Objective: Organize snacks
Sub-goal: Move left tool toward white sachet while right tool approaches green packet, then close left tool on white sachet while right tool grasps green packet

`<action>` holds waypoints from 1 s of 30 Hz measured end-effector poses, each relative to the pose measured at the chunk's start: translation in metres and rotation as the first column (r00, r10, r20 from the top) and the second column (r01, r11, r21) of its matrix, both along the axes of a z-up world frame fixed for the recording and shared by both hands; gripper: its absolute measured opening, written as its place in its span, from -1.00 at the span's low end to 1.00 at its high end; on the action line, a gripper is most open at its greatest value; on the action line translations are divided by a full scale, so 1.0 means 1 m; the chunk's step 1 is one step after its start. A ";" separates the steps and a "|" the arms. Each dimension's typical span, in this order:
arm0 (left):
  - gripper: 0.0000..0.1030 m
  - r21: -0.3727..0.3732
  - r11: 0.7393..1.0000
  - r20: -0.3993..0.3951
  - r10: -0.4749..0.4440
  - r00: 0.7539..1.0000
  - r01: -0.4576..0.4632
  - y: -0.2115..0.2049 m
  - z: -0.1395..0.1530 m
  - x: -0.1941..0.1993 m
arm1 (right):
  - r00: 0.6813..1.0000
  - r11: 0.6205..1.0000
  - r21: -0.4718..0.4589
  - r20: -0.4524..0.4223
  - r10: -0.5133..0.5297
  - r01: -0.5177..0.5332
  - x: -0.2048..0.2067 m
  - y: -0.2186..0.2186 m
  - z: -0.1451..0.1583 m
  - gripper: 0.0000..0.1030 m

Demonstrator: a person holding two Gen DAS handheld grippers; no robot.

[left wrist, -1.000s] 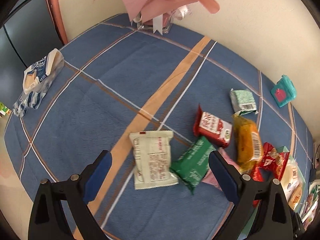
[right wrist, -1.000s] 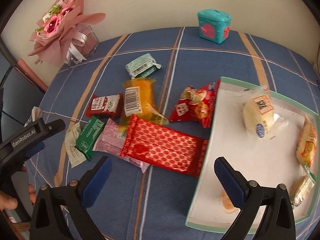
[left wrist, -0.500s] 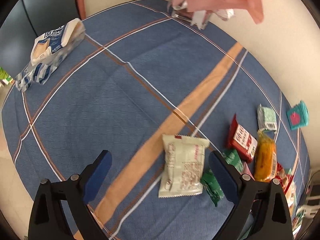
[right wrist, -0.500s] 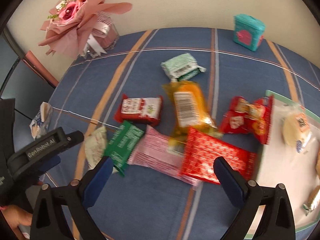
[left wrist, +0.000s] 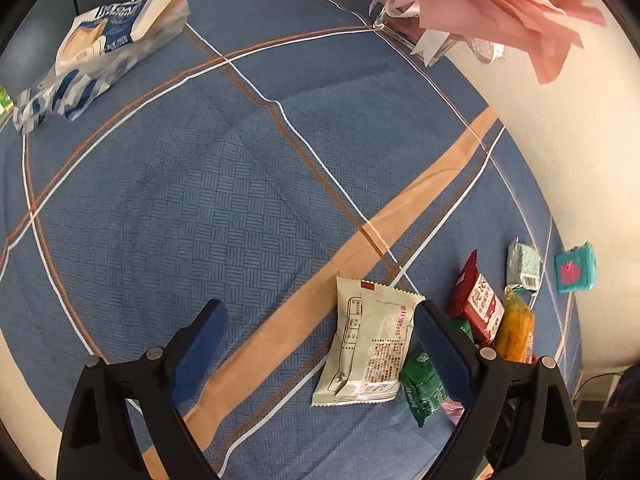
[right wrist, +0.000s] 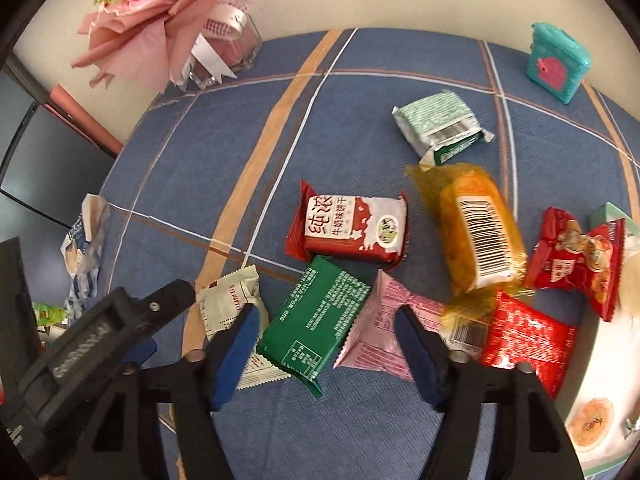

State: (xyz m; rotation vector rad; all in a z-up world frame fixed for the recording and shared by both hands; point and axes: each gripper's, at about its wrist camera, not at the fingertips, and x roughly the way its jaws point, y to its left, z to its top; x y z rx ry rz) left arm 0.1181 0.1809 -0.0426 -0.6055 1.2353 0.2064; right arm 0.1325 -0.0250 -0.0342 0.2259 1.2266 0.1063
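Green foil packet (right wrist: 316, 318) lies directly ahead of my right gripper (right wrist: 326, 354), framed between its two blue pads; its long axis runs diagonally, from lower left up toward the red biscuit packet (right wrist: 348, 228). My right gripper's jaws are closing, with the green packet between them, and I judge that the pads do not yet press on it. The pink packet (right wrist: 384, 328) lies just beside the green one, under the right-hand pad, so a closing grip could catch both.

My left gripper (left wrist: 318, 338) stands wide open and holds nothing. The white packet (left wrist: 370, 342) lies to its right-hand side, partly behind the right pad, long axis roughly along the pointing direction. In the right wrist view the left gripper's body (right wrist: 100, 336) sits close over that white packet (right wrist: 230, 304), which touches the green one. I judge the right hand nearer the green packet and the left hand nearer the white.

Other snacks lie well apart on the blue checked cloth (left wrist: 200, 208) covering the tabletop: an orange packet (right wrist: 476, 232), a pale green packet (right wrist: 438, 126), two red ones (right wrist: 576, 256) (right wrist: 524, 334). The white tray (right wrist: 600, 412) at right is the likely destination. A pink bouquet (right wrist: 168, 12) and teal box (right wrist: 558, 62) stand by the cream wall.
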 end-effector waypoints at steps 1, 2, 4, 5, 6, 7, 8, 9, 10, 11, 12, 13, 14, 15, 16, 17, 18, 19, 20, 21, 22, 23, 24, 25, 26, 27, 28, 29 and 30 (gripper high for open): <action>0.83 -0.007 1.000 0.002 -0.001 1.000 0.001 0.000 0.000 0.000 | 1.000 1.000 -0.004 -0.003 0.000 0.000 0.003 0.002 -0.001 0.27; 0.83 -0.010 1.000 0.003 -0.003 1.000 0.003 -0.001 0.000 0.000 | 1.000 1.000 -0.007 -0.003 0.000 0.000 0.004 0.004 -0.003 0.26; 0.83 -0.015 1.000 0.002 -0.007 1.000 0.007 -0.002 -0.001 0.001 | 1.000 1.000 -0.017 -0.007 0.002 -0.002 0.008 0.009 -0.005 0.26; 0.83 -0.020 1.000 0.002 -0.007 1.000 0.007 -0.003 -0.001 0.002 | 1.000 1.000 -0.020 -0.010 0.007 -0.007 0.010 0.012 -0.006 0.25; 0.83 -0.026 1.000 0.003 -0.006 1.000 0.006 -0.003 -0.002 0.002 | 1.000 1.000 -0.021 -0.011 0.015 -0.015 0.011 0.015 -0.008 0.21; 0.81 -0.029 1.000 0.004 -0.005 1.000 0.005 -0.002 -0.002 0.002 | 1.000 1.000 -0.020 -0.016 0.024 -0.024 0.012 0.018 -0.009 0.21; 0.81 -0.031 1.000 0.005 -0.002 1.000 0.002 -0.002 -0.001 0.002 | 0.999 0.999 -0.026 -0.021 0.028 -0.028 0.013 0.020 -0.011 0.19; 0.81 -0.034 0.999 0.006 -0.003 1.000 0.004 -0.001 -0.001 0.002 | 0.999 0.999 -0.042 -0.022 0.029 -0.030 0.014 0.022 -0.012 0.19; 0.81 -0.040 0.999 0.008 -0.005 1.000 0.006 -0.002 -0.001 0.003 | 0.999 0.998 -0.057 -0.024 0.030 -0.031 0.015 0.024 -0.014 0.19; 0.81 -0.044 0.999 0.008 -0.006 1.000 0.006 -0.003 -0.002 0.005 | 0.999 0.997 -0.064 -0.031 0.031 -0.033 0.016 0.025 -0.017 0.19; 0.81 -0.046 0.999 0.006 -0.013 1.000 0.013 -0.005 -0.003 0.006 | 0.999 0.997 -0.067 -0.038 0.034 -0.037 0.017 0.026 -0.020 0.14; 0.81 -0.047 0.999 0.004 -0.020 1.000 0.020 -0.006 -0.004 0.007 | 0.998 0.996 -0.075 -0.044 0.037 -0.040 0.016 0.027 -0.022 0.09; 0.81 -0.048 0.998 0.001 -0.027 1.000 0.027 -0.009 -0.005 0.008 | 0.998 0.996 -0.080 -0.045 0.040 -0.044 0.015 0.027 -0.023 0.06; 0.81 -0.051 0.998 -0.003 -0.039 0.999 0.039 -0.013 -0.007 0.010 | 0.998 0.996 -0.079 -0.046 0.043 -0.046 0.016 0.028 -0.024 0.02; 0.81 -0.053 0.997 -0.007 -0.047 0.999 0.047 -0.015 -0.008 0.010 | 0.998 0.996 -0.078 -0.046 0.047 -0.051 0.015 0.027 -0.025 -0.01; 0.80 -0.055 0.997 -0.011 -0.057 0.998 0.056 -0.018 -0.009 0.012 | 0.998 0.996 -0.076 -0.048 0.049 -0.052 0.016 0.025 -0.025 -0.06; 0.79 -0.057 0.996 -0.015 -0.065 0.998 0.064 -0.021 -0.010 0.012 | 0.998 0.996 -0.075 -0.049 0.051 -0.055 0.014 0.023 -0.025 -0.09; 0.74 -0.057 0.996 -0.019 -0.076 0.997 0.075 -0.025 -0.012 0.013 | 0.997 0.995 -0.076 -0.048 0.056 -0.060 0.013 0.022 -0.025 -0.09; 0.68 -0.054 0.995 -0.026 -0.086 0.996 0.085 -0.027 -0.013 0.014 | 0.997 0.995 -0.078 -0.046 0.060 -0.064 0.012 0.021 -0.026 -0.10; 0.64 -0.050 0.994 -0.033 -0.101 0.994 0.099 -0.031 -0.015 0.015 | 0.997 0.995 -0.080 -0.043 0.063 -0.067 0.011 0.019 -0.025 -0.10; 0.58 -0.047 0.992 -0.040 -0.117 0.992 0.115 -0.035 -0.017 0.016 | 0.997 0.994 -0.081 -0.042 0.065 -0.068 0.011 0.019 -0.026 -0.10; 0.52 -0.042 0.991 -0.047 -0.128 0.991 0.126 -0.038 -0.019 0.016 | 0.997 0.995 -0.078 -0.039 0.065 -0.068 0.012 0.018 -0.027 -0.10; 0.51 -0.035 0.990 -0.053 -0.138 0.989 0.137 -0.041 -0.020 0.017 | 0.997 0.995 -0.075 -0.037 0.065 -0.068 0.012 0.018 -0.027 -0.10; 0.49 -0.027 0.990 -0.053 -0.142 0.988 0.141 -0.043 -0.021 0.017 | 0.997 0.995 -0.076 -0.037 0.066 -0.069 0.011 0.017 -0.028 -0.11; 0.48 -0.020 0.989 -0.054 -0.146 0.988 0.145 -0.045 -0.021 0.018 | 0.997 0.994 -0.079 -0.035 0.069 -0.072 0.011 0.017 -0.028 -0.11; 0.48 -0.012 0.989 -0.054 -0.151 0.987 0.150 -0.046 -0.021 0.018 | 0.997 0.994 -0.082 -0.032 0.073 -0.075 0.012 0.017 -0.028 -0.11; 0.47 -0.002 0.988 -0.054 -0.156 0.986 0.156 -0.048 -0.021 0.019 | 0.997 0.994 -0.083 -0.029 0.074 -0.076 0.010 0.015 -0.027 -0.11; 0.46 0.005 0.988 -0.055 -0.156 0.986 0.157 -0.049 -0.021 0.019 | 0.997 0.993 -0.084 -0.030 0.075 -0.077 0.010 0.015 -0.028 -0.11; 0.46 0.012 0.987 -0.057 -0.158 0.986 0.159 -0.050 -0.022 0.019 | 0.997 0.993 -0.086 -0.031 0.075 -0.077 0.009 0.017 -0.028 -0.11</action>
